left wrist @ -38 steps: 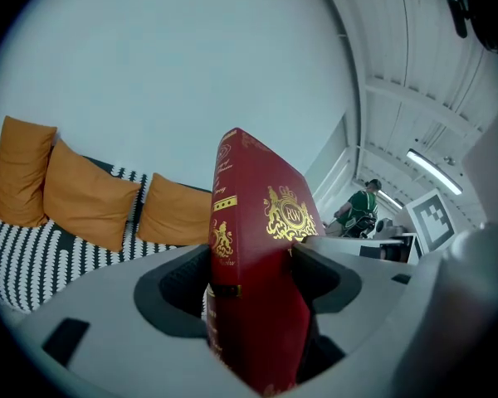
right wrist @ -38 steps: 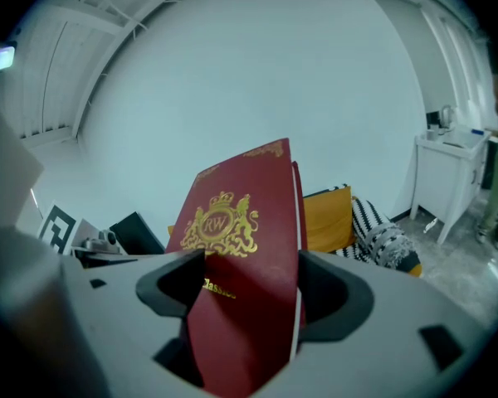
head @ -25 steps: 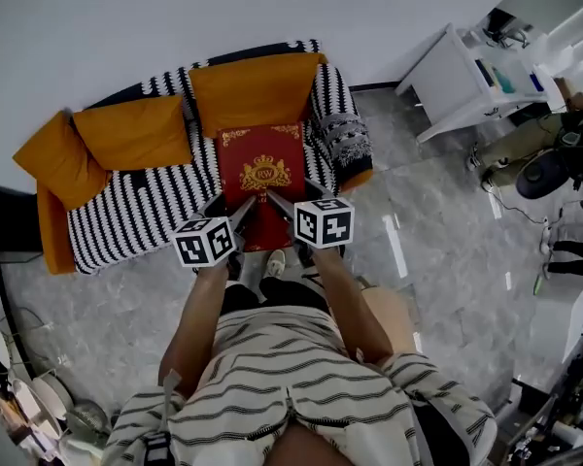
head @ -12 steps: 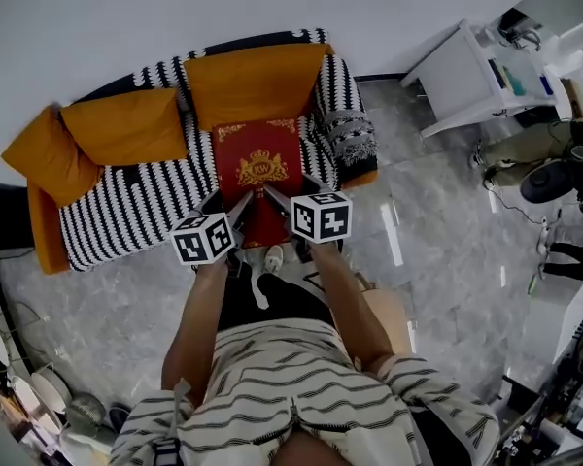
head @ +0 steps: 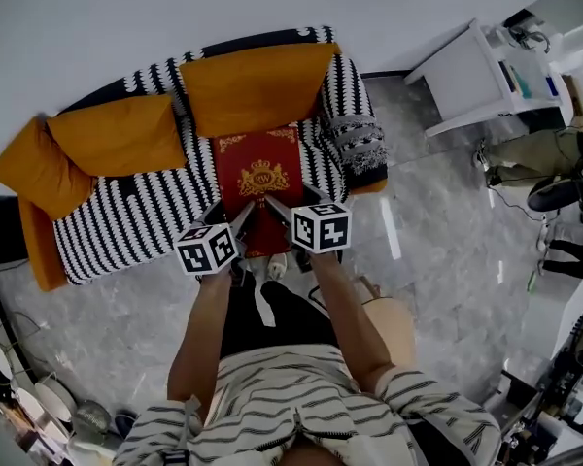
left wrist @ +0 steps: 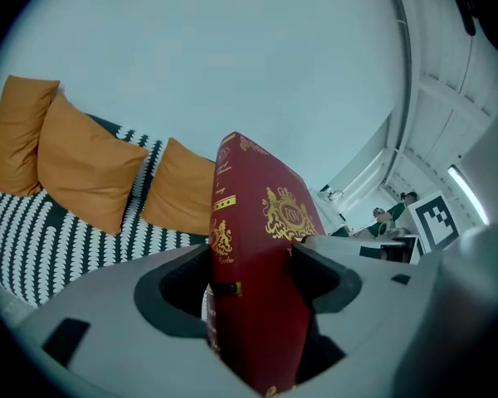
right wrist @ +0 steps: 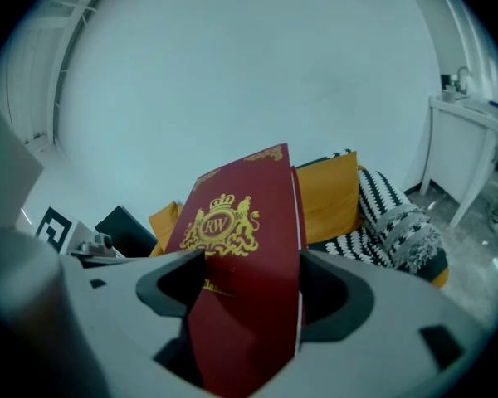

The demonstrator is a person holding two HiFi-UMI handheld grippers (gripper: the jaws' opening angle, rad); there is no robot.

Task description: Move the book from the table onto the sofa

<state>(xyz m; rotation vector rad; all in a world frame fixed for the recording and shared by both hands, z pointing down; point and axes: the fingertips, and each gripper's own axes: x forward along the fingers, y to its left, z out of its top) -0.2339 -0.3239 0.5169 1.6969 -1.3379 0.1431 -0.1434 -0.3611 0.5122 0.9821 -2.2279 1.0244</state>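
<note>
The red book point(head: 262, 184) with the gold crown picture is over the seat of the sofa point(head: 126, 212), not on a bench. It lies flat, with its top edge close to the big orange cushion point(head: 257, 87) at the back. I cannot tell if the book is touching the seat yet.

Both tools hold the book by the edge near the person. The left tool point(left wrist: 253, 276) has its two jaws pressed on the book near the spine, one on each cover. The right tool point(right wrist: 249, 284) has its jaws pressed on the book too, just beside the left one.

The sofa is black and white with zigzag stripes. Two more orange cushions point(head: 112, 134) sit on its left part. A white bench point(head: 462, 71) stands well apart on the right, on the grey floor point(head: 437, 221). The person wears a striped shirt point(head: 282, 406).
</note>
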